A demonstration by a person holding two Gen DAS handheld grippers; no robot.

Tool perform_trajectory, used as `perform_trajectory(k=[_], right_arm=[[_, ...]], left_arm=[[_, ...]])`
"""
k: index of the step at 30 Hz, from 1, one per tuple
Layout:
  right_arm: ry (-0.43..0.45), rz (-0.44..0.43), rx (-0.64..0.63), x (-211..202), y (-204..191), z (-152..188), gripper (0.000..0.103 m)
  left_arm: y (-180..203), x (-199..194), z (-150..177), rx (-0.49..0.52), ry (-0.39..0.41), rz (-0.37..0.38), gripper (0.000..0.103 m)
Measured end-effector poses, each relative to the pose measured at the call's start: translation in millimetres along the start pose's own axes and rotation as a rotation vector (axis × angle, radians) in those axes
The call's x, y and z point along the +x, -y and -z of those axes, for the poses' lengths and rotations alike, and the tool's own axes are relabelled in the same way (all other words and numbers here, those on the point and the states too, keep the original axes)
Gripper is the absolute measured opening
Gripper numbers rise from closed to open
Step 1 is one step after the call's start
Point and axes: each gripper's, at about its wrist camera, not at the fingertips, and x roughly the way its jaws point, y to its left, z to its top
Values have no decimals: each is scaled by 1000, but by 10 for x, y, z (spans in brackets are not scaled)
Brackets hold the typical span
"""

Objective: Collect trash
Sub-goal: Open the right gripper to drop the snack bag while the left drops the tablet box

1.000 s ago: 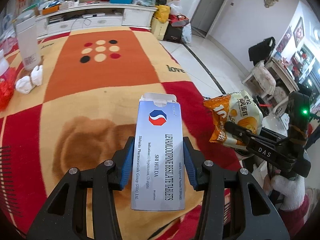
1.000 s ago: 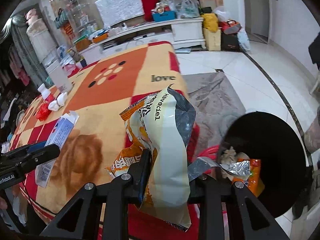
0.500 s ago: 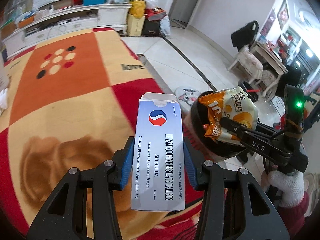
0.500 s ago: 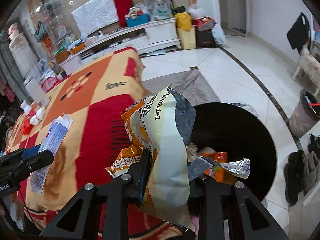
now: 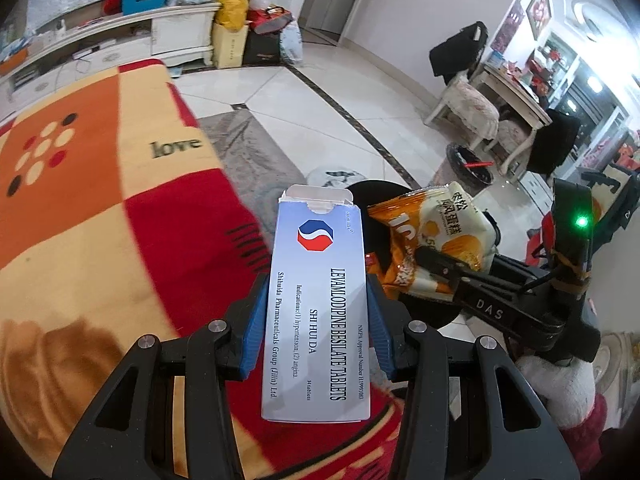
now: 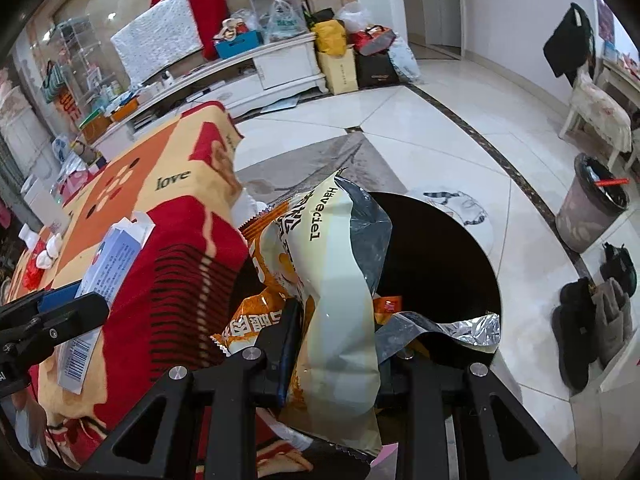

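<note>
Both claws have swung over the black bin (image 6: 448,256), its contents mostly hidden.

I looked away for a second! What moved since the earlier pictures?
Both grippers swung sideways, away from the blanket-covered table toward the black bin. The snack bag now hangs over the bin's opening; the pill box is near its edge. Nothing was let go: the left gripper still clamps the box, the right gripper the bag.

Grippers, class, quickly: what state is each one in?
Left gripper: closed on the tablet box.
Right gripper: closed on the snack bag.
</note>
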Motion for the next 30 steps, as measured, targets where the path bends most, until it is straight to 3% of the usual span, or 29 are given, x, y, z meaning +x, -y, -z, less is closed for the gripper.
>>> perform_trajectory(k=[5,7,11,13,17,19,20,22,30], right_arm=[[4,16,56,-4,219,-32,27],[11,31,81,-24,305,-52,34],[17,42,96,-49,412,-82,39],[23,45,109,-68,439,-82,49],[36,43,127,-110,476,-79,50],[36,43,127,-111,475,-82,55],[37,44,127,-113,474,-84,57],[38,42,132,-113,468,-90,62],[20,14,100,-32,279,-77,62]], left_arm=[[147,190,-80,8,-16,43,44],[186,267,-129,4,-22,63,44],[243,370,-203,3,-30,103,45],[264,430,-222,-2,-37,130,45],[262,519,-235,-24,-40,179,47],[272,535,-263,-26,-48,182,60],[266,538,-261,-29,-48,185,61],[253,525,-252,-30,-49,184,61],[94,346,-170,-33,-24,108,61]])
